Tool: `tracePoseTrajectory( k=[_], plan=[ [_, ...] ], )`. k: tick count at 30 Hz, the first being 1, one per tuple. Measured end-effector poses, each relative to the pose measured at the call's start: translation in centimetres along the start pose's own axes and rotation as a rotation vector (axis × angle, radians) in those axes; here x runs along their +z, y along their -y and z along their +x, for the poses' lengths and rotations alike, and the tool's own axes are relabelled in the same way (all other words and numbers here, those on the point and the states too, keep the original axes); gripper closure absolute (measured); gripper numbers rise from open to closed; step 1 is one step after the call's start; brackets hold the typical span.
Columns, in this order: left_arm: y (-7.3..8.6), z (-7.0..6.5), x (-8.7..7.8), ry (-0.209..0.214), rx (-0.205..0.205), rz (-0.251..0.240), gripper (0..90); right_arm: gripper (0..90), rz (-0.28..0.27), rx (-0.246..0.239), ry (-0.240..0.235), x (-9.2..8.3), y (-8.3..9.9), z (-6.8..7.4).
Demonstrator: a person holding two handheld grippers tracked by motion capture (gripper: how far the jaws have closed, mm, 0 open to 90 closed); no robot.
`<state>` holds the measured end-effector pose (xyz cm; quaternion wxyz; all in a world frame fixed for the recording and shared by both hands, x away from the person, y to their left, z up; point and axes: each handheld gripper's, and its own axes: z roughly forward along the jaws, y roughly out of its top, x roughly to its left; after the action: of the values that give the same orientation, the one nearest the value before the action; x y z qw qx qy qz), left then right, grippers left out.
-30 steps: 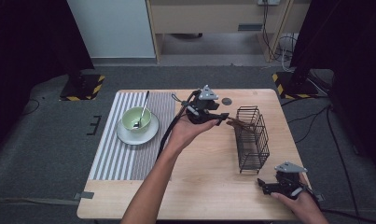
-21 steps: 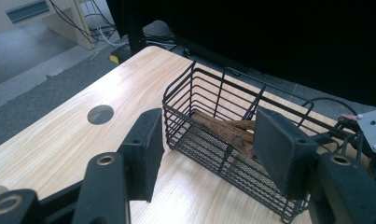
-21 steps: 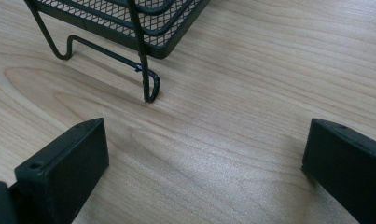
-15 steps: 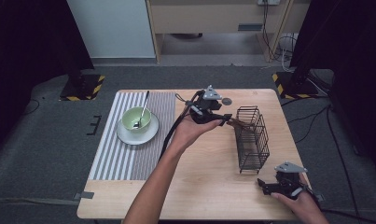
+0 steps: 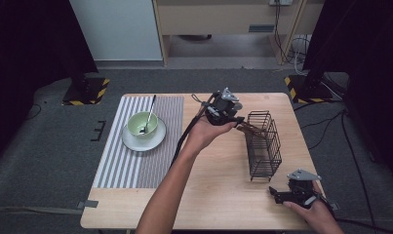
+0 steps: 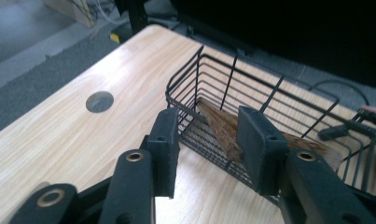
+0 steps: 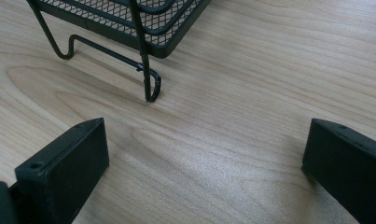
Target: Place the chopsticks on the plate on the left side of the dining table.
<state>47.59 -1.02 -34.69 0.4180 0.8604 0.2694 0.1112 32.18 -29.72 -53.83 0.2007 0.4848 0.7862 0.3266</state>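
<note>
Left claw [image 5: 239,122]: held at the far end of the wire basket, jaws part-way apart and just now narrowing; in the left gripper view the basket's corner wire stands between the pads [image 6: 169,147], and nothing is pinched yet.
Right claw [image 5: 278,195]: resting low at the near right corner of the counter [image 5: 218,195], jaws spread wide over bare wood, holding nothing.
Wire basket [image 5: 263,146]: stands on the right half of the counter, open side up, on thin bent wire feet [image 7: 150,88]; its near foot lies just beyond the right claw.
Wooden piece [image 6: 223,130]: a brown, grainy, tapered thing lying aslant inside the basket, one end near the far rim; what it is exactly is hard to tell.
How the wooden piece likely handles: light, stiff, rough enough not to slip; the taper may make a pinch slide toward the thin end.
Where to take it: across the thicker stretch, reaching in from above the rim rather than through the wires.
How the basket likely handles: light and rigid, prone to skate or tip on its feet if nudged; a rim wire gives the surest hold.
Bowl [image 5: 142,124]: green, on a plate on the striped mat at the left, a spoon in it, well apart from this work.
</note>
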Motion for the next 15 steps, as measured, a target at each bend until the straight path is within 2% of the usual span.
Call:
tracePoseTrajectory(
  k=[9,15],
  plan=[
    [0.07,0.24,0.85,0.013,-0.006,0.014,68.6,0.4,0.001,-0.002,-0.004,-0.02,0.01,0.01],
    [0.08,0.11,0.77,0.022,0.014,0.016,78.8,0.4,0.001,-0.002,-0.004,-0.02,0.01,0.01]
  ],
)
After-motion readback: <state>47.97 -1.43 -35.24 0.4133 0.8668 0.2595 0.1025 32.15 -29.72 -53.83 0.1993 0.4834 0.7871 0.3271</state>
